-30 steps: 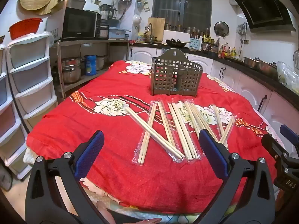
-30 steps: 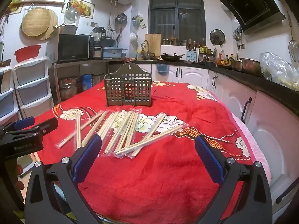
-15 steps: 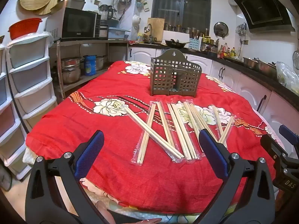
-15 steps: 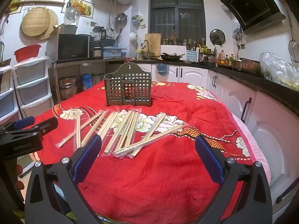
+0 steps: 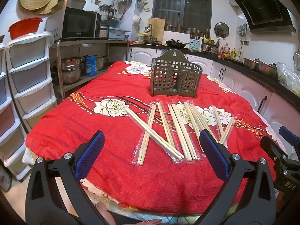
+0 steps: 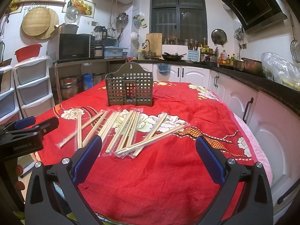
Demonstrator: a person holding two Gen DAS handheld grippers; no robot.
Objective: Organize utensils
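Note:
Several pairs of wooden chopsticks in clear plastic sleeves (image 5: 168,129) (image 6: 129,131) lie fanned out on the red floral tablecloth (image 5: 78,120) (image 6: 168,168). Behind them stands an olive-grey lattice utensil holder (image 5: 176,80) (image 6: 129,89), upright and with nothing visible inside. My left gripper (image 5: 150,150) hovers open at the table's near edge, short of the chopsticks, nothing between its fingers. My right gripper (image 6: 148,153) is open too, its blue pads (image 6: 88,159) just in front of the nearest sleeves. Each gripper shows at the edge of the other's view.
White drawer towers (image 5: 24,78) stand left of the table, with a metal shelf carrying a microwave (image 5: 78,25) and pots. White cabinets and a dark counter (image 6: 262,78) crowded with pans and bottles run along the right and back.

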